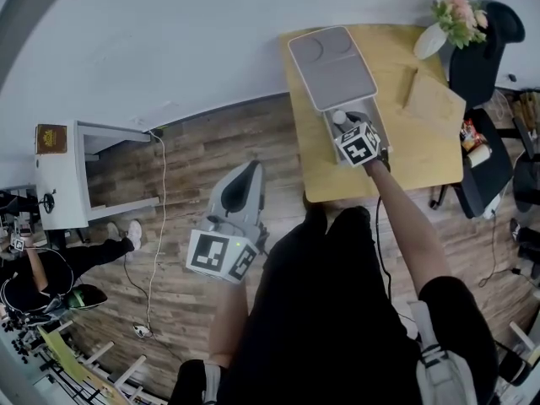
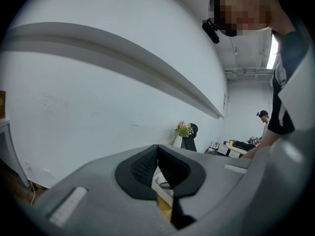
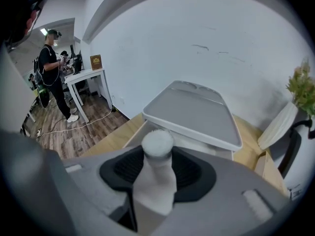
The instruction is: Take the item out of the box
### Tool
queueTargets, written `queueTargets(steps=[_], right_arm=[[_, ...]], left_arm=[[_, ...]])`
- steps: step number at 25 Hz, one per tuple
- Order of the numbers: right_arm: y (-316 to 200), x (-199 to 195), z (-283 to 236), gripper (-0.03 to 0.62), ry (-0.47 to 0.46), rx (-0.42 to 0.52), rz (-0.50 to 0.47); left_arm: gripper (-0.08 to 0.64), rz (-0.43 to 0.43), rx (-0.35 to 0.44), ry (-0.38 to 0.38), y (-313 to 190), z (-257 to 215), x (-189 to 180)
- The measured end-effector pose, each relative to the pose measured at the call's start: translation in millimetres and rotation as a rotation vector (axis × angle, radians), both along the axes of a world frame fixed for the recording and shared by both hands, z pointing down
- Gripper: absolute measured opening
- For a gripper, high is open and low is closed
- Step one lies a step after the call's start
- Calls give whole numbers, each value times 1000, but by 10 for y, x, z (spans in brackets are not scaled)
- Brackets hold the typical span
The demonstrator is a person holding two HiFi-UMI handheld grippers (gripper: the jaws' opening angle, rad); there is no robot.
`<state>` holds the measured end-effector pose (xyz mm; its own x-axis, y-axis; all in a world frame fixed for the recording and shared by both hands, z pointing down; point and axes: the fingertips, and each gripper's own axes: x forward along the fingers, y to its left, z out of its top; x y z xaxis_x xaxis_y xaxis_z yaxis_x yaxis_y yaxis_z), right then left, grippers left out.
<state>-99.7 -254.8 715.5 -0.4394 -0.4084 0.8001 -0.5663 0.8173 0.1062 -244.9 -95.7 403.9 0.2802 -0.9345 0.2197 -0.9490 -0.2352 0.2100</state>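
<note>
The job is at its start. The item, a white bottle (image 3: 157,142) with a rounded cap, stands upright inside the open box (image 1: 328,133) on the wooden counter (image 1: 409,154), and the box's grey lid (image 1: 332,66) is tipped back behind it, so the way in is free. The right claw (image 3: 157,169) is reached down into the box with its jaws spread wide on either side of the bottle. Dark gaps show beside the cap, so it looks placed around the bottle rather than clamped on it. The left claw (image 2: 158,152) hangs well away from the counter, out over the plank floor, with its jaws drawn together and nothing between them.

What is done: the box is open and the right claw is lined up. What appears left: pinch the bottle, lift it clear of the box walls, and set it on the bare counter beside the box.
</note>
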Motion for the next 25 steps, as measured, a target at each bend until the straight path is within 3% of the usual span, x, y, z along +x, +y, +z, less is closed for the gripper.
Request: queueTargets(steps=[18, 25], right_arm=[[194, 370, -319, 166, -53, 17, 62], [236, 492, -646, 166, -117, 54, 96]], left_arm=[[8, 84, 44, 7, -32, -107, 286], [9, 133, 71, 20, -133, -161, 412]])
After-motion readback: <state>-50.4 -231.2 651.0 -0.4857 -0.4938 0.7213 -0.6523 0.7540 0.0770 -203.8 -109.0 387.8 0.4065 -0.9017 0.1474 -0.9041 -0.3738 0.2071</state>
